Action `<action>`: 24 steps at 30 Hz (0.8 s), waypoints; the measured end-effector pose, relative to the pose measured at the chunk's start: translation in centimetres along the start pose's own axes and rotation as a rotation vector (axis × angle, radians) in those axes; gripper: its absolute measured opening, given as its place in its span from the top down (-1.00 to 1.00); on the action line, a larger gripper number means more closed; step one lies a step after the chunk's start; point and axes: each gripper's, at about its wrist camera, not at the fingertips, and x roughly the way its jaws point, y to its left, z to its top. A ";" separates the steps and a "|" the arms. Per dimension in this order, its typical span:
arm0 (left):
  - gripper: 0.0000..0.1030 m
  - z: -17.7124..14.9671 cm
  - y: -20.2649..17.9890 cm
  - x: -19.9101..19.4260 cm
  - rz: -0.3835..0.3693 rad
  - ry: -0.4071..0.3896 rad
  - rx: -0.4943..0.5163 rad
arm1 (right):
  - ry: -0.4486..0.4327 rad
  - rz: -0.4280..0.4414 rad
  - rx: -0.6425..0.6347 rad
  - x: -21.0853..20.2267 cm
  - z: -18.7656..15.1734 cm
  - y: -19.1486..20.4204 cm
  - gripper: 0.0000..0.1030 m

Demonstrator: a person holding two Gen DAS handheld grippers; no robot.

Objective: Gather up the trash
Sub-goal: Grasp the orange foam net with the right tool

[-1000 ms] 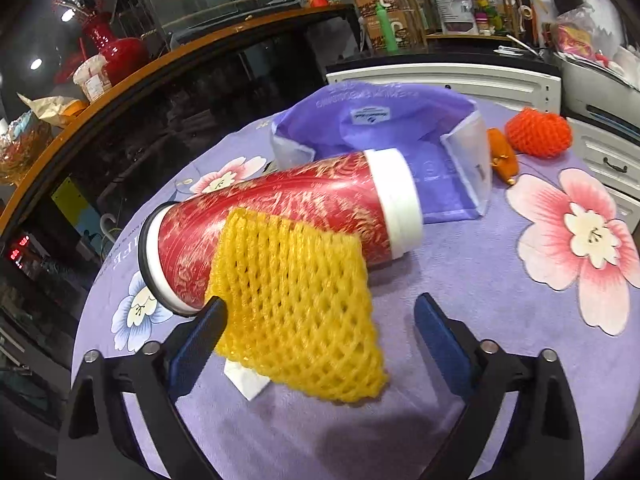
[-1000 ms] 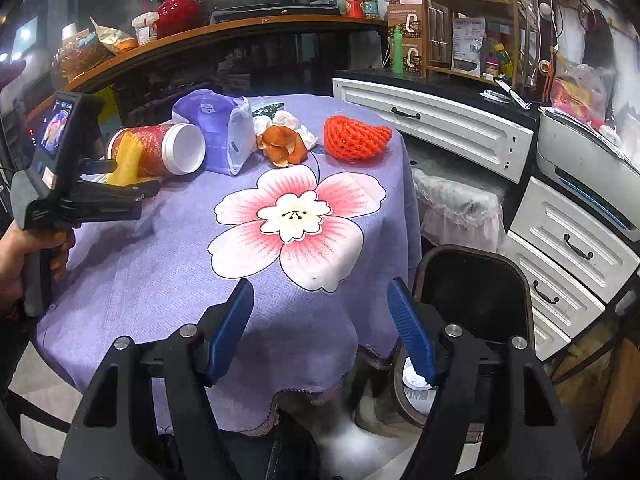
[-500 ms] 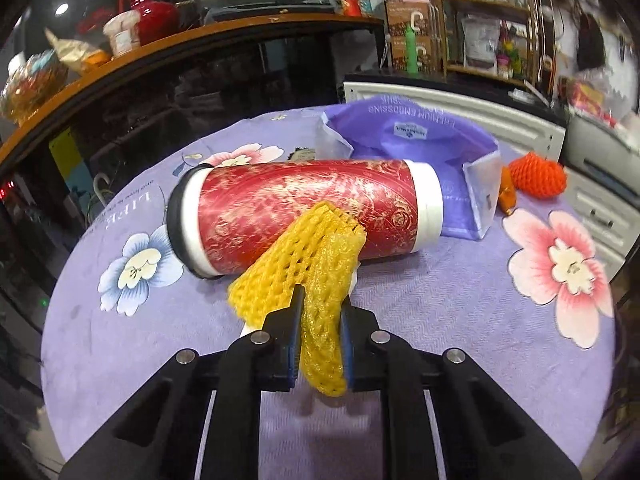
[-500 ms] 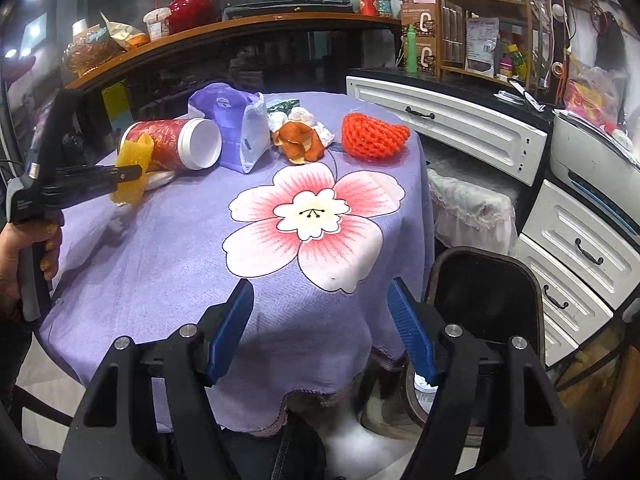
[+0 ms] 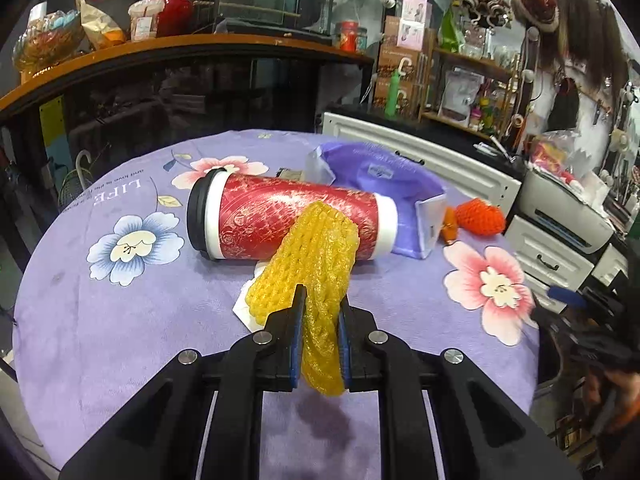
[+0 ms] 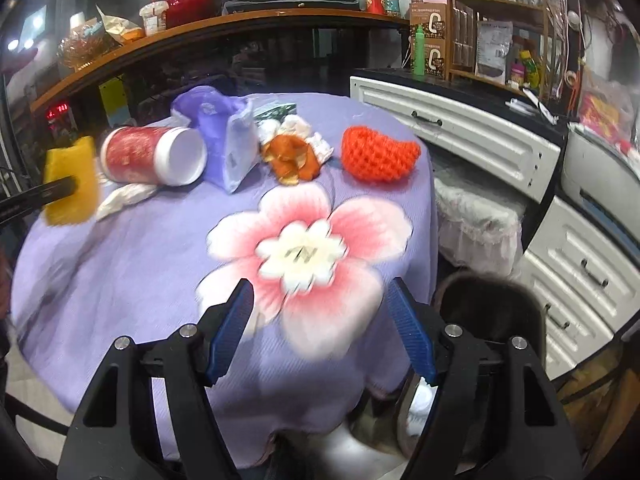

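Note:
My left gripper (image 5: 320,308) is shut on a yellow foam fruit net (image 5: 316,256) and holds it above the purple flowered tablecloth (image 5: 120,320). The net also shows in the right wrist view (image 6: 70,182), at the far left. Behind it a red paper cup (image 5: 288,222) lies on its side, over a white tissue (image 5: 248,304). A purple bag (image 5: 380,184), orange peel (image 6: 292,156) and a red foam net (image 6: 378,154) lie further along. My right gripper (image 6: 320,320) is open and empty above the table's near edge.
A dark trash bin (image 6: 484,308) stands on the floor right of the table. White drawers (image 6: 460,132) run along the right side. A wooden counter (image 5: 160,48) with vases and jars curves behind the table.
My left gripper closed on the yellow net, then lifted it off the cup and back. My right gripper moved in over the table.

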 end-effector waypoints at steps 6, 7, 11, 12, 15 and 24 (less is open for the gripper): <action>0.72 -0.2 -1.2 -1.2 -0.013 -0.030 0.021 | 0.002 -0.037 -0.004 3.7 4.4 -2.1 -0.35; 0.72 -0.2 -1.3 -1.3 -0.016 -0.032 0.024 | 0.009 -0.042 -0.007 4.4 5.1 -2.4 -0.35; 0.72 -0.3 -1.6 -1.5 -0.033 -0.030 0.027 | 0.027 -0.089 -0.040 6.8 7.4 -2.8 -0.32; 0.72 -0.4 -1.6 -1.4 -0.034 -0.030 0.027 | 0.027 -0.102 -0.044 7.4 7.9 -2.9 -0.31; 0.72 -0.7 -1.8 -1.2 -0.043 -0.020 0.032 | 0.027 -0.106 -0.059 8.6 9.1 -3.0 -0.26; 0.72 -1.2 -2.8 -0.7 -0.052 -0.004 0.062 | 0.039 -0.182 -0.099 10.9 9.2 -3.0 0.59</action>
